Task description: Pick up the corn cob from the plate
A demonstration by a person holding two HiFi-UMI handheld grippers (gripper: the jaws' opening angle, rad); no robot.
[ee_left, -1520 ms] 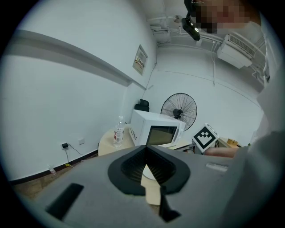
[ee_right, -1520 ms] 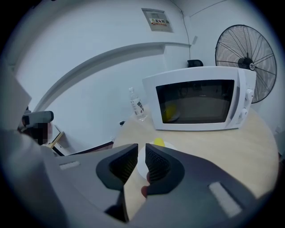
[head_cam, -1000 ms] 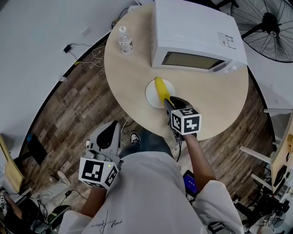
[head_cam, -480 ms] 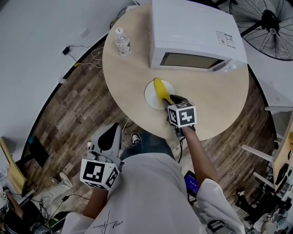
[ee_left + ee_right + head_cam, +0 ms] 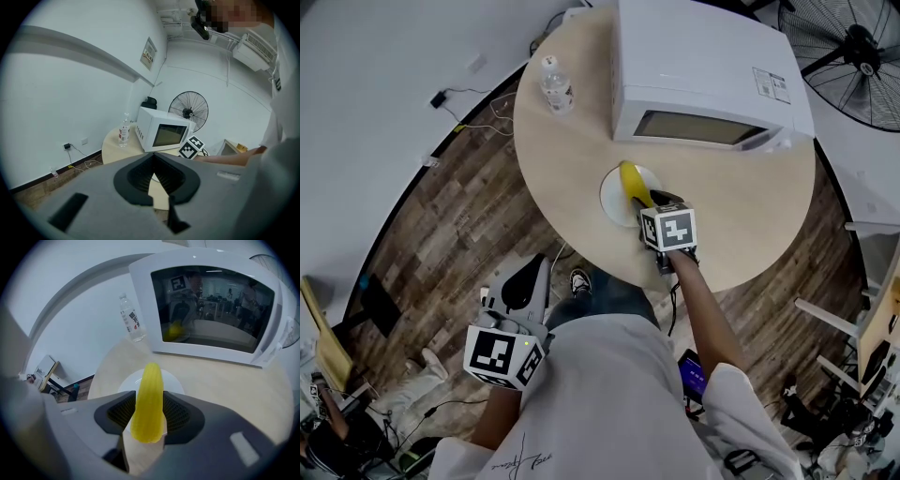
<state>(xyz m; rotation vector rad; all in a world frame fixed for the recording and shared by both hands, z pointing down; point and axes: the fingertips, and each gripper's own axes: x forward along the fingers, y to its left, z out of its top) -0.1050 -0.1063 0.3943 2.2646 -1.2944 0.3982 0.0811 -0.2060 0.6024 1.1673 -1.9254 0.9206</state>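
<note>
- Corn cob (image 5: 150, 385) lies on the white plate (image 5: 127, 384), lengthwise between the pads of my right claw (image 5: 149, 411). Its tapered tip points away past my fingertips and its blunt end sits nearest the claw's body.
- My right claw is spread — its jaws have just been opening — and the cob sits in the gap with a pad close at each flank. I see no squeeze on it yet.
- My left claw (image 5: 153, 157) hangs off the table (image 5: 225, 380), well back from the plate, its tips pressed together on nothing.
- Ahead of my right claw stands the microwave (image 5: 211, 310), and off to its left a water bottle (image 5: 131, 317). Both are well apart from the plate.
- As I judge it, the cob is light and stiff, with a ribbed but glossy skin. It is round enough to roll on the plate, or to squirt forward if pinched on the taper.
- I would take hold across the thick middle, pads square on the two flanks — firm, not crushing — and lift straight up.
</note>
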